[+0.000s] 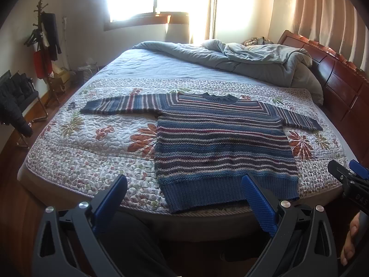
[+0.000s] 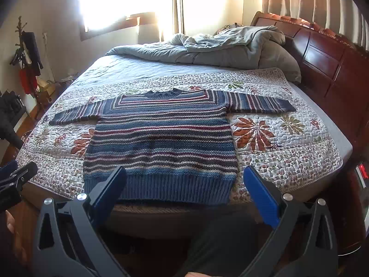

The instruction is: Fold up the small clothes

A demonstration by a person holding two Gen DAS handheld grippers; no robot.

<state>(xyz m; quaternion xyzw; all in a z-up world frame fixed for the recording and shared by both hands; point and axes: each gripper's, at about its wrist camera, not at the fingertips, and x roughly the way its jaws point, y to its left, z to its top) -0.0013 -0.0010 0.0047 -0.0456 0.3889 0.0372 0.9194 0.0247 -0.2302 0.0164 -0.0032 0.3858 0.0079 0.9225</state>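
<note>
A small blue, red and white striped knit sweater lies flat on the floral quilt, front up, both sleeves spread out sideways, hem toward me. It also shows in the right wrist view. My left gripper is open and empty, held back from the bed's near edge, in front of the sweater's hem. My right gripper is open and empty, also in front of the hem. The right gripper shows at the right edge of the left wrist view.
The quilt covers the near half of the bed. A rumpled grey duvet is piled at the far side. A dark wooden headboard stands at the right. A coat rack and a chair with dark clothes stand at the left.
</note>
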